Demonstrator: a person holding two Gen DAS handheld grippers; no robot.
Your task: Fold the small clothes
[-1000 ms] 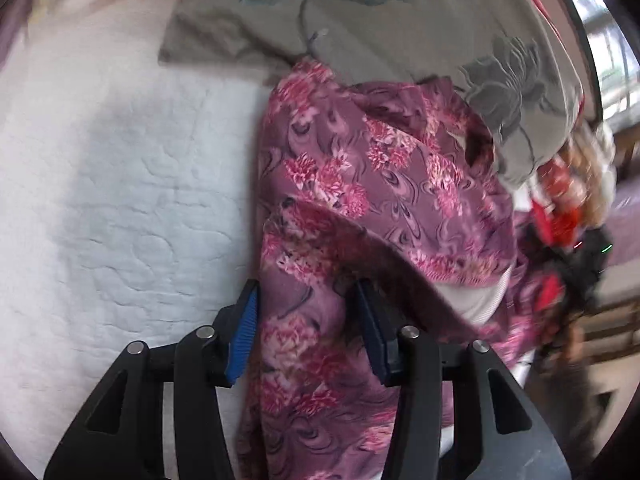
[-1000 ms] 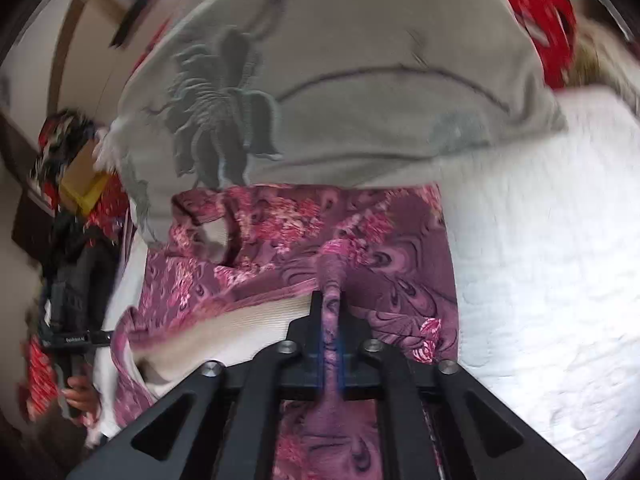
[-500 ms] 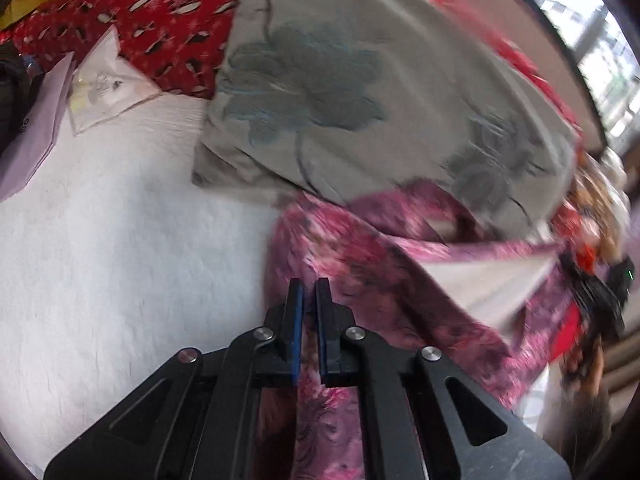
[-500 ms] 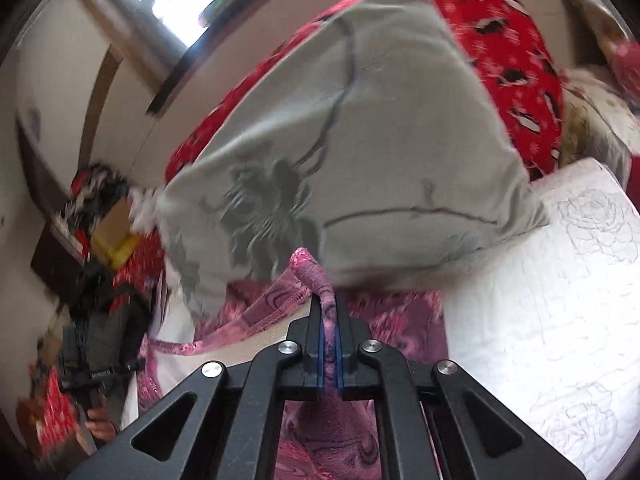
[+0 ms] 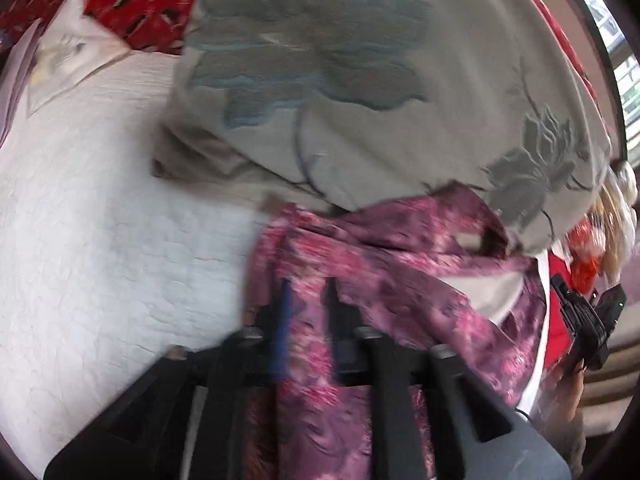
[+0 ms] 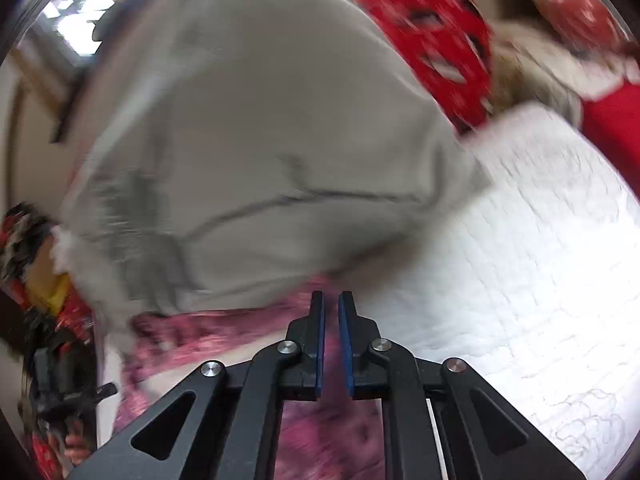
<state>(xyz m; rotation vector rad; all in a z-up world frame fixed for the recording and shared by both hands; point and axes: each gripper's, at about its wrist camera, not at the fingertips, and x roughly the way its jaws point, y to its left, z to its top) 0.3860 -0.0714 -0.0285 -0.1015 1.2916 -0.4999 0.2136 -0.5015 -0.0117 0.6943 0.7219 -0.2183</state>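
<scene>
A purple and pink floral garment [image 5: 400, 280] lies folded on the white quilted bed [image 5: 100, 240], its far edge against a grey flowered pillow [image 5: 360, 80]. My left gripper [image 5: 308, 284] is blurred, its jaws parted a little over the garment's near left part, holding nothing. In the right wrist view the garment [image 6: 208, 328] lies below and left of my right gripper [image 6: 331, 296]. Its blue-padded jaws stand slightly apart, with no cloth between the tips.
The grey pillow [image 6: 248, 140] fills the far side. Red patterned bedding [image 6: 432, 32] lies behind it. White quilt [image 6: 540, 260] extends to the right. A person with a black device [image 5: 584, 320] stands at the bed's far edge.
Both grippers have let go of the garment and opened a little. The lifted fold has dropped onto the bed. Both views are blurred by motion.
</scene>
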